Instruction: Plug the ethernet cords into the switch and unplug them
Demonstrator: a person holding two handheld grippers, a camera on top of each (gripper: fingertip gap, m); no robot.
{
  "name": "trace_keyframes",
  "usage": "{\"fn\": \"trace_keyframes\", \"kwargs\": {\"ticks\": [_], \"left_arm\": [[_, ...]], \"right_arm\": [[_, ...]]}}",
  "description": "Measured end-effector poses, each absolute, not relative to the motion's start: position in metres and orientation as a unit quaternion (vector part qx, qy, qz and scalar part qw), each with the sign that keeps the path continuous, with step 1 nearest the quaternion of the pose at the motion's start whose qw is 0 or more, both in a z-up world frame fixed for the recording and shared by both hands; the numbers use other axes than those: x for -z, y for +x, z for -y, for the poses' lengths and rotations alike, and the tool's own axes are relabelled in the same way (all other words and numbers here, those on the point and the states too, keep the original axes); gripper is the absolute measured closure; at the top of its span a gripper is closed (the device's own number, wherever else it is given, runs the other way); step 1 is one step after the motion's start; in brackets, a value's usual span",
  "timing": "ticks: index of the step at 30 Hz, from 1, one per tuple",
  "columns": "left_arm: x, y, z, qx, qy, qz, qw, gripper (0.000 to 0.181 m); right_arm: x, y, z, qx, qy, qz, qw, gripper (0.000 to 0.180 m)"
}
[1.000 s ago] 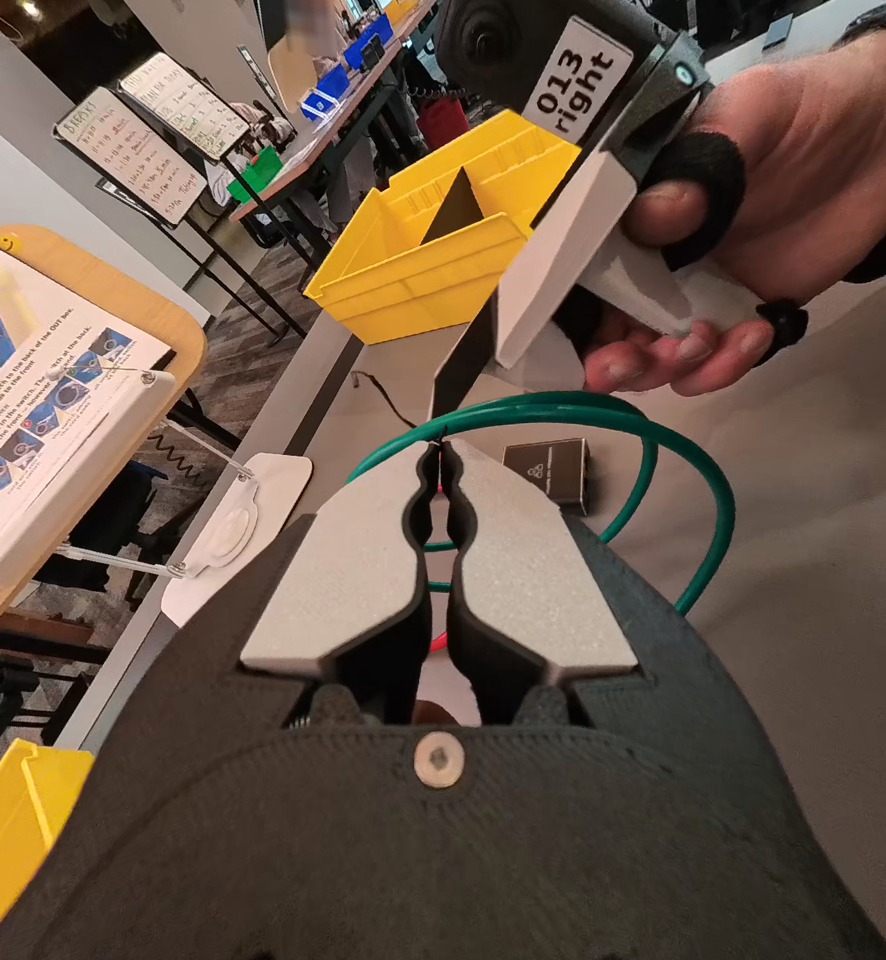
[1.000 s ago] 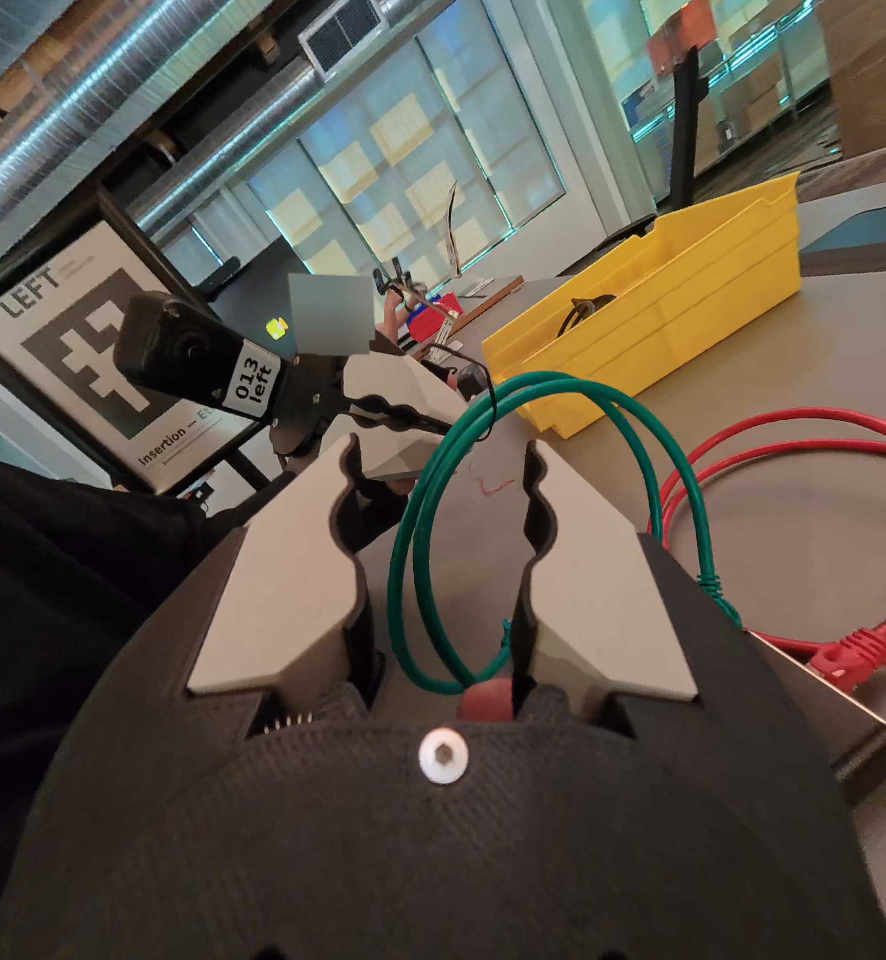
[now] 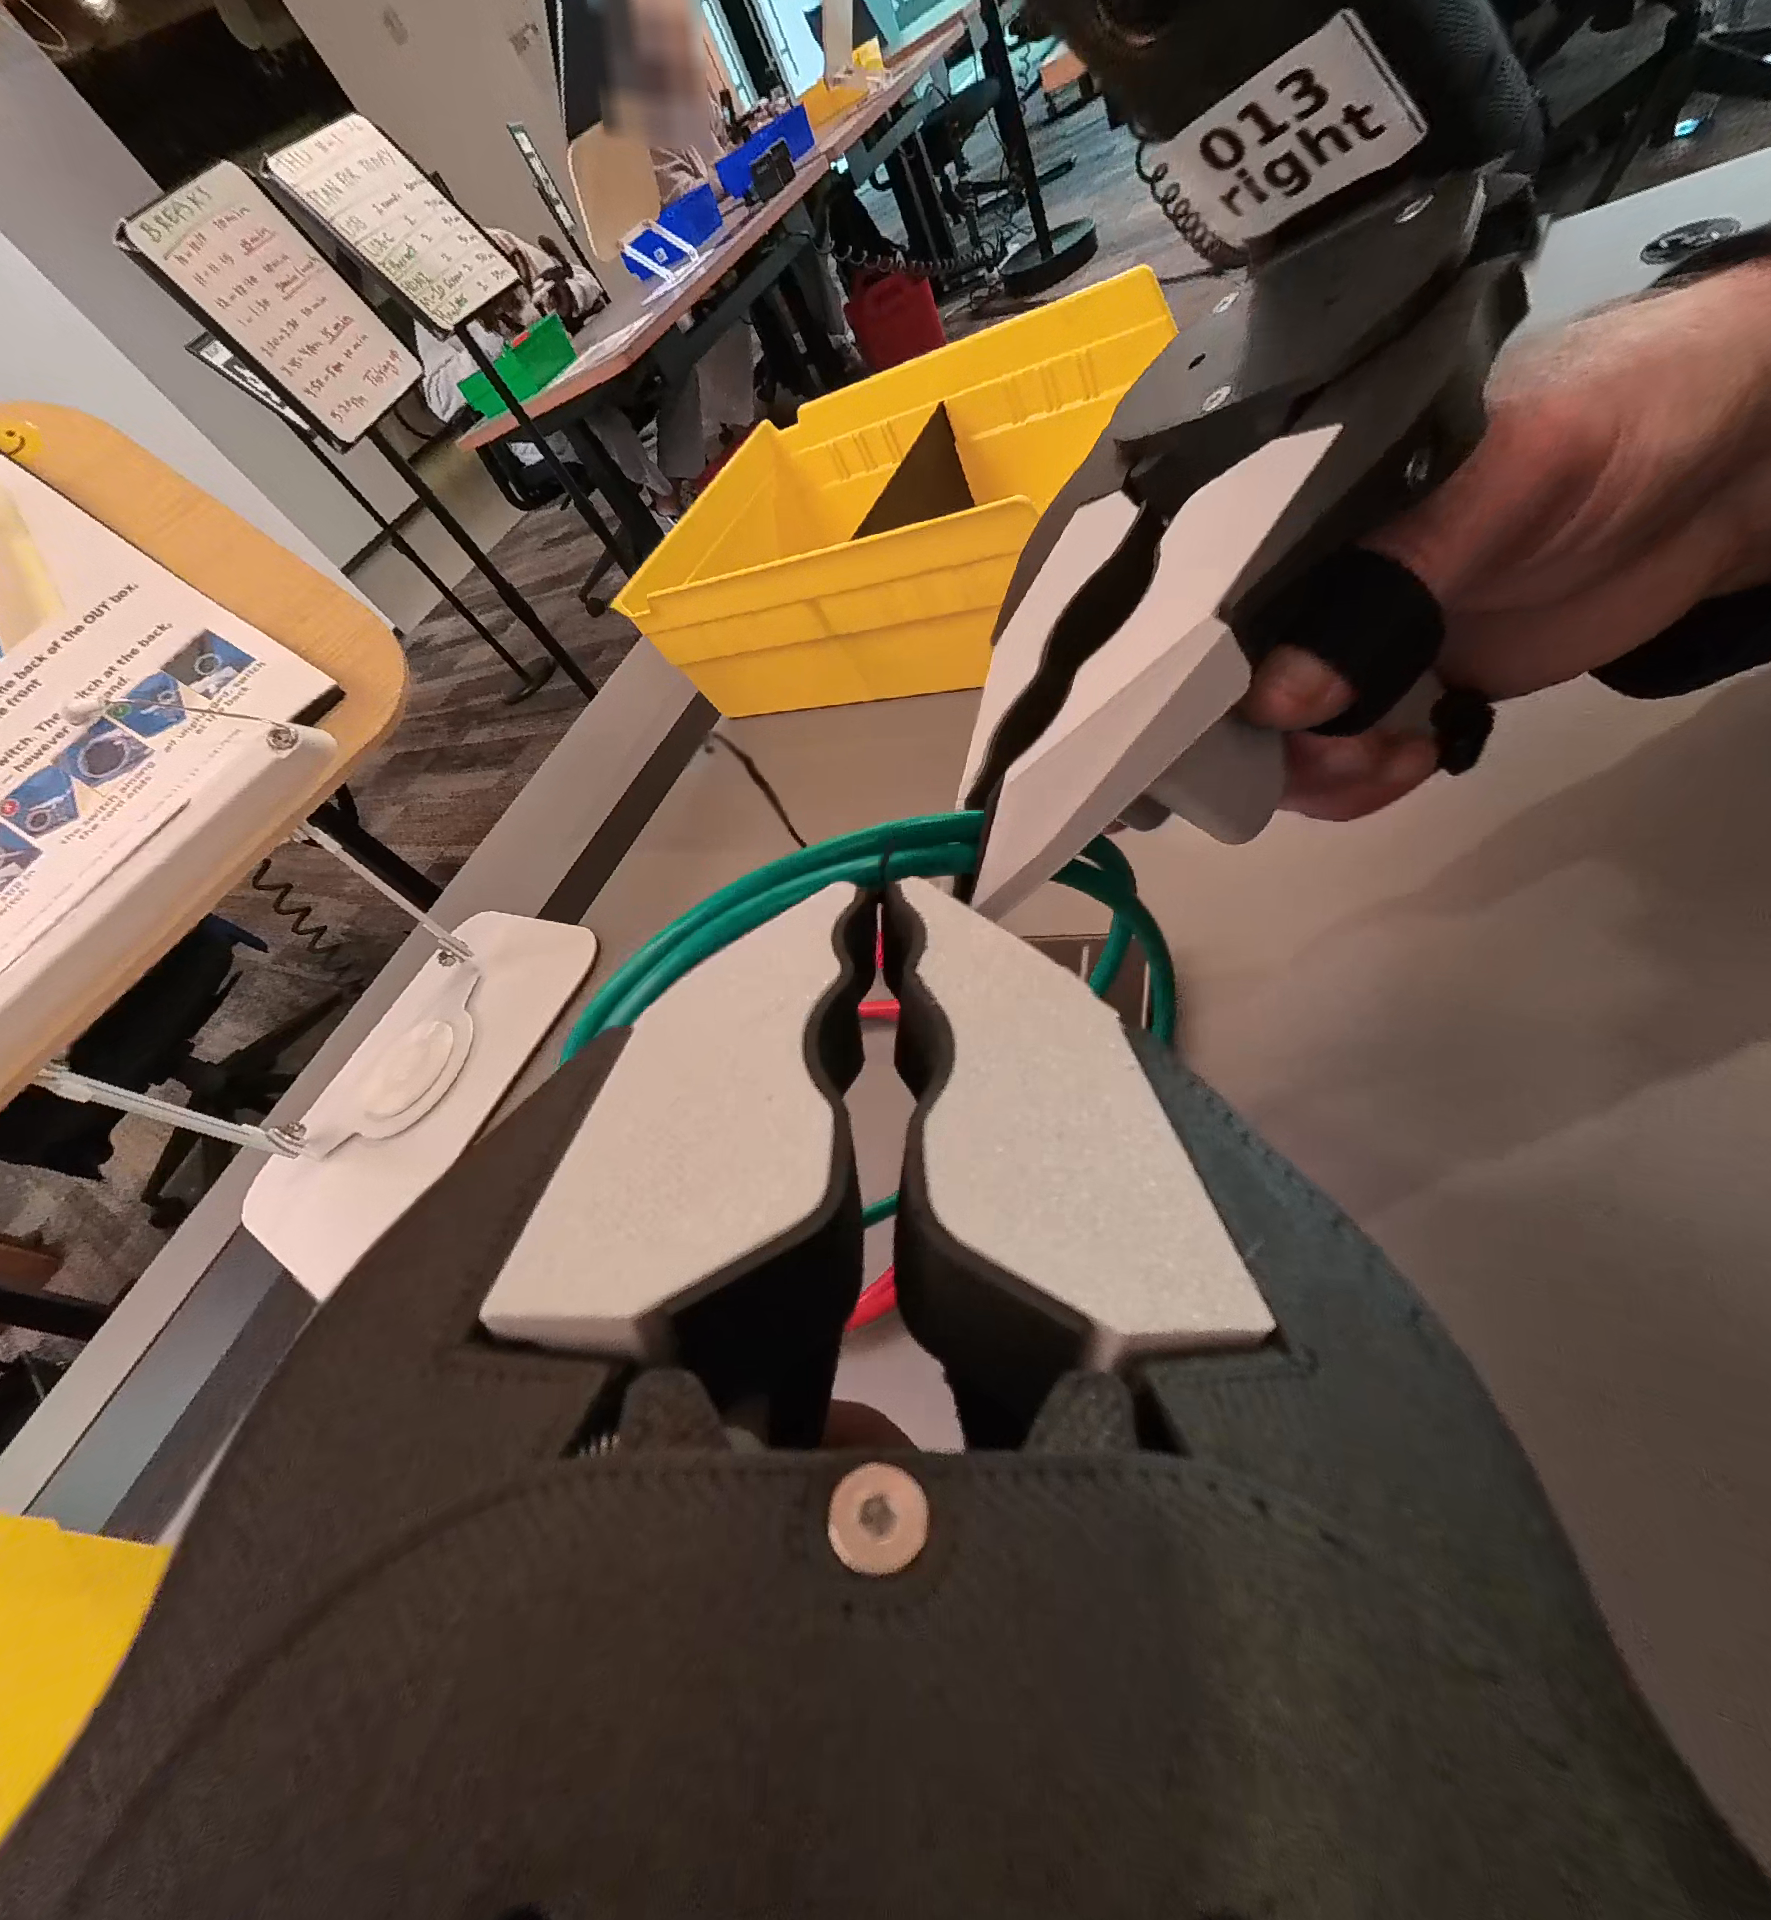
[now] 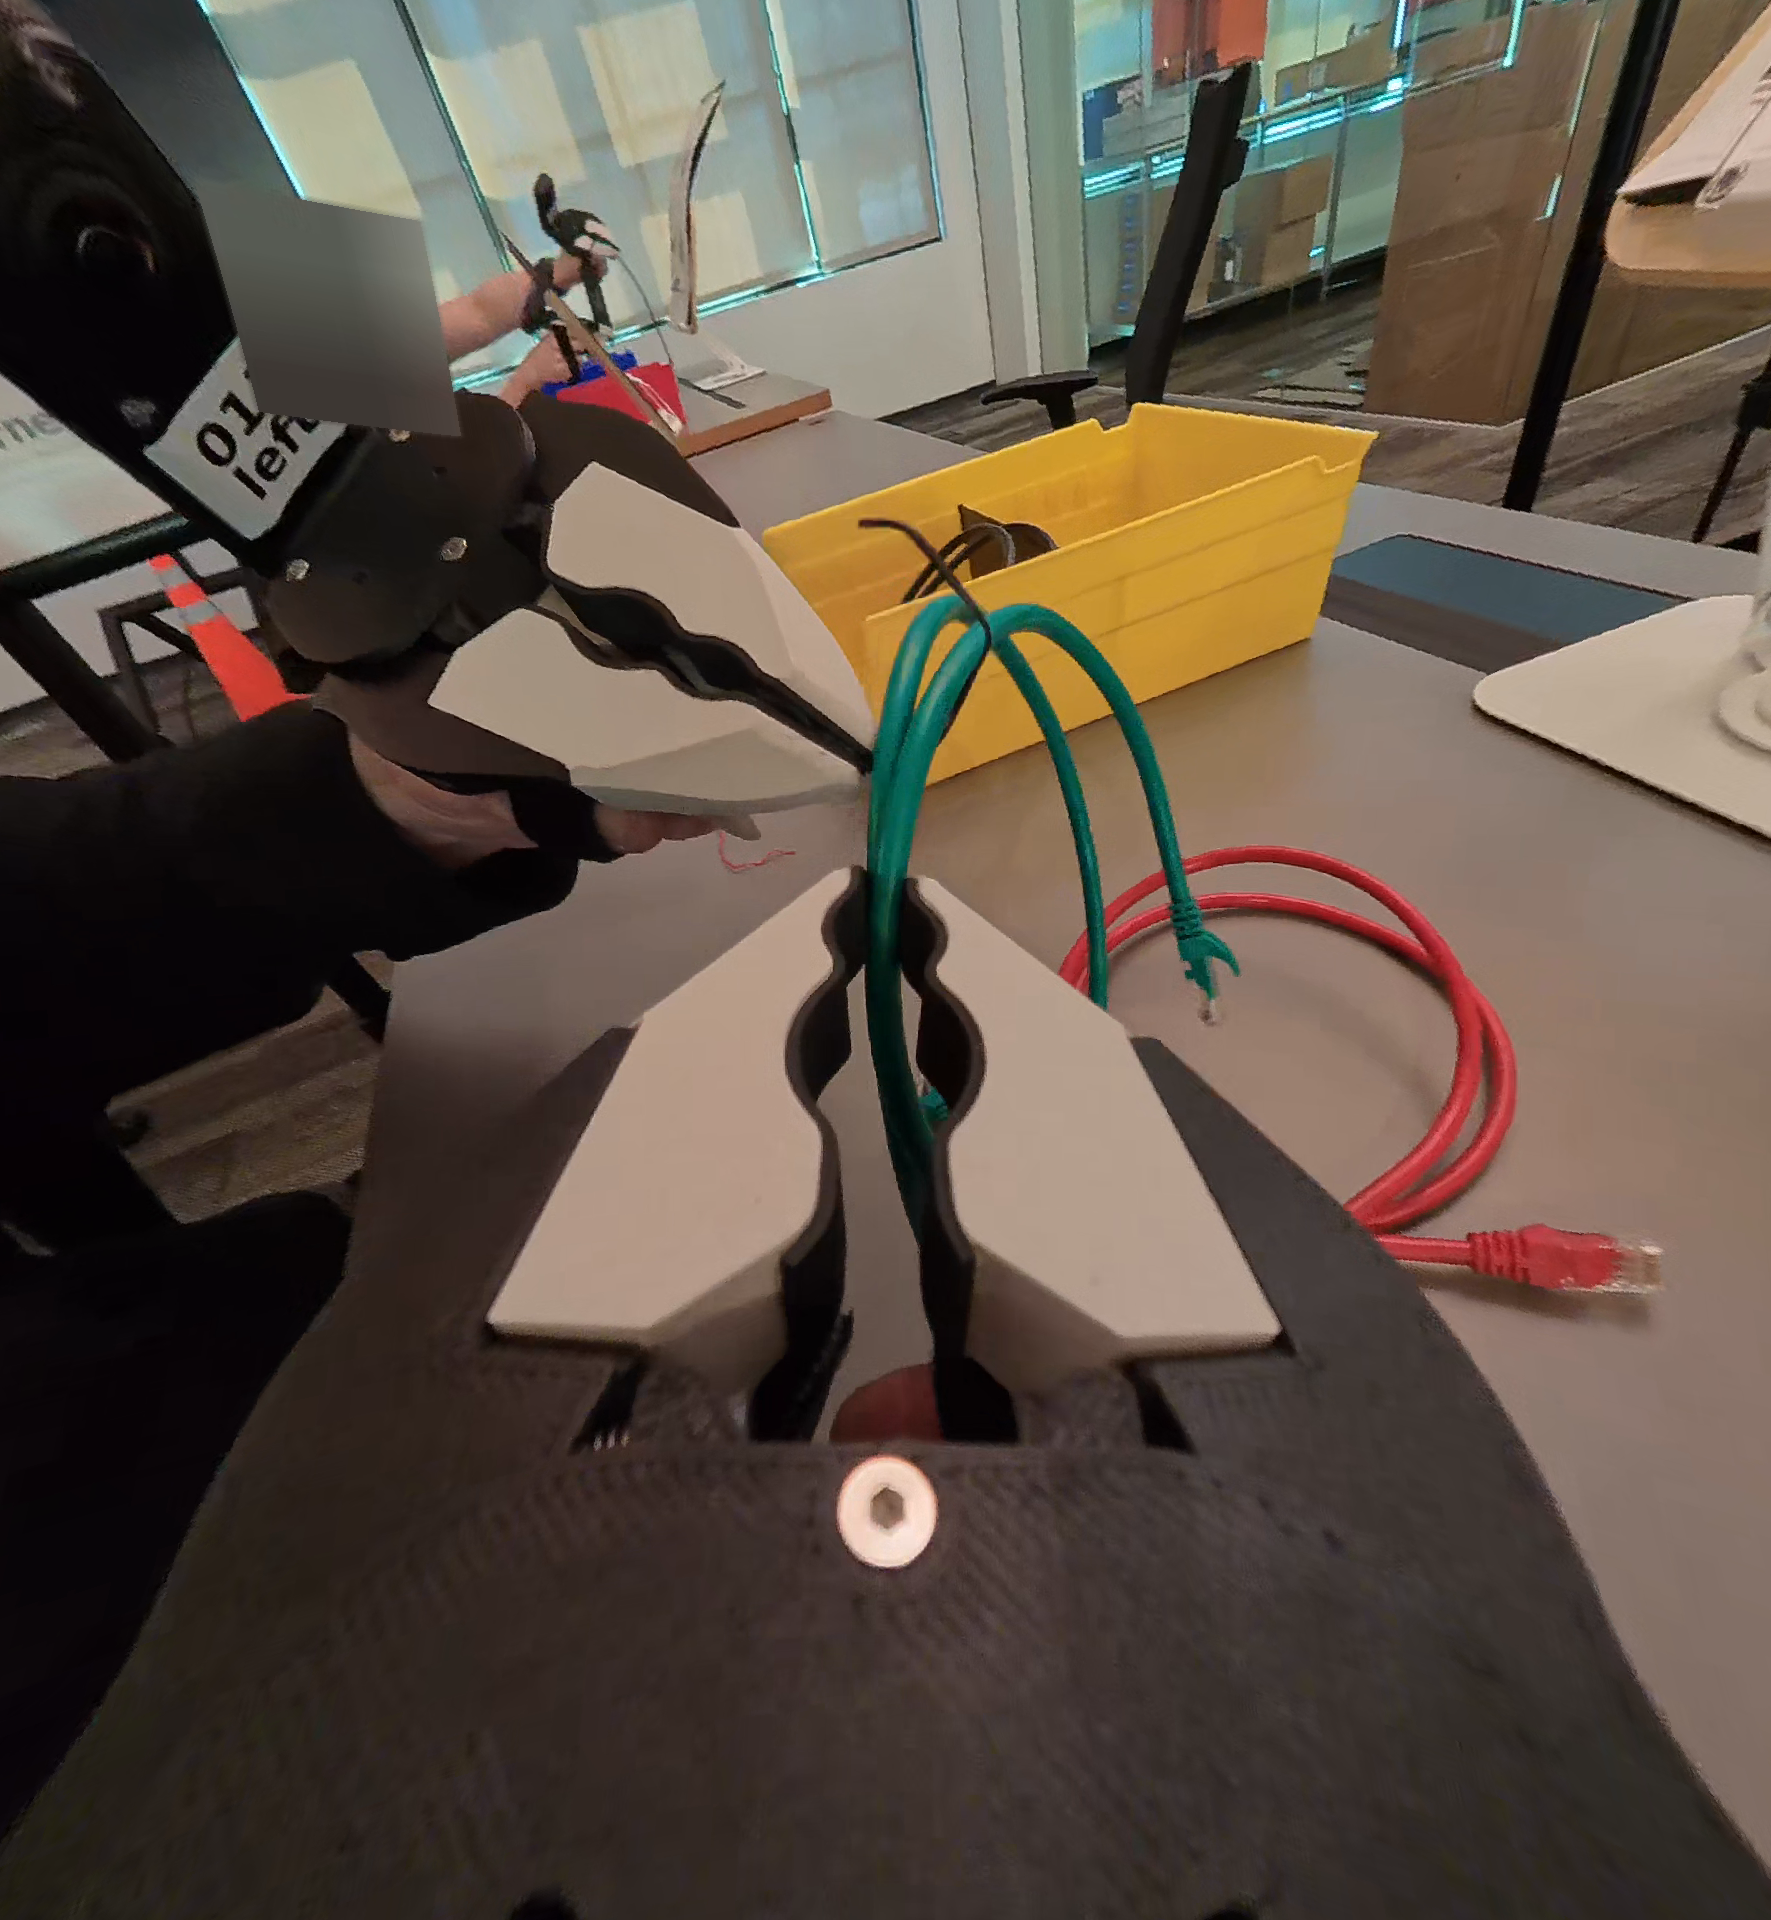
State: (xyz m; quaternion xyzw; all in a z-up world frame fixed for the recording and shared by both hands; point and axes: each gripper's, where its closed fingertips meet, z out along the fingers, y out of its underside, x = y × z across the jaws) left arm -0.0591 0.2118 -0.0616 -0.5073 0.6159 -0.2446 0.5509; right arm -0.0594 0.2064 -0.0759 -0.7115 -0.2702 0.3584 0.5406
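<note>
Both of your tools are clamped on the same green cord (image 4: 896,831), which is bundled into a loop by a thin black tie (image 4: 948,582). Your right gripper (image 4: 886,883) has its jaws drawn nearly together with the doubled strands running up between them. Your left gripper (image 3: 881,904) is also nearly closed; its tips look pinched at the top of the loop, near the tie, though exactly what they hold is hard to tell. One green plug (image 4: 1205,961) hangs free above the table (image 4: 1483,790); the red cord (image 4: 1463,1049) lies coiled there, unplugged. The switch appears only as a dark box edge (image 3: 1094,961) behind the left fingers. Risks: pulling the tools apart may tighten the loop instead of freeing the tie; strands may slip through the scalloped jaws; the swinging plug may snag the red coil.
</note>
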Motion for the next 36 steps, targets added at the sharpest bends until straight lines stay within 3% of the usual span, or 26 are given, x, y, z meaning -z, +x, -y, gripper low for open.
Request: {"fn": "trace_keyframes", "kwargs": {"ticks": [2,7,10,26,36], "left_arm": [[0.061,-0.059,-0.212,0.246,-0.508,-0.615,0.551,0.18],[0.062,-0.059,-0.211,0.243,-0.508,-0.621,0.546,0.18],[0.061,-0.058,-0.209,0.245,-0.507,-0.624,0.542,0.18],[0.061,-0.059,-0.203,0.255,-0.505,-0.641,0.519,0.179],[0.06,-0.06,-0.198,0.269,-0.498,-0.648,0.51,0.179]], "right_arm": [[0.073,-0.058,-0.207,-0.343,-0.708,0.273,0.553,0.173],[0.054,-0.055,-0.211,-0.252,-0.682,0.329,0.603,0.128],[0.049,-0.06,-0.213,-0.195,-0.663,0.377,0.617,0.118],[0.061,-0.073,-0.217,-0.105,-0.6,0.544,0.577,0.131],[0.061,-0.07,-0.217,-0.168,-0.594,0.563,0.55,0.126]]}}
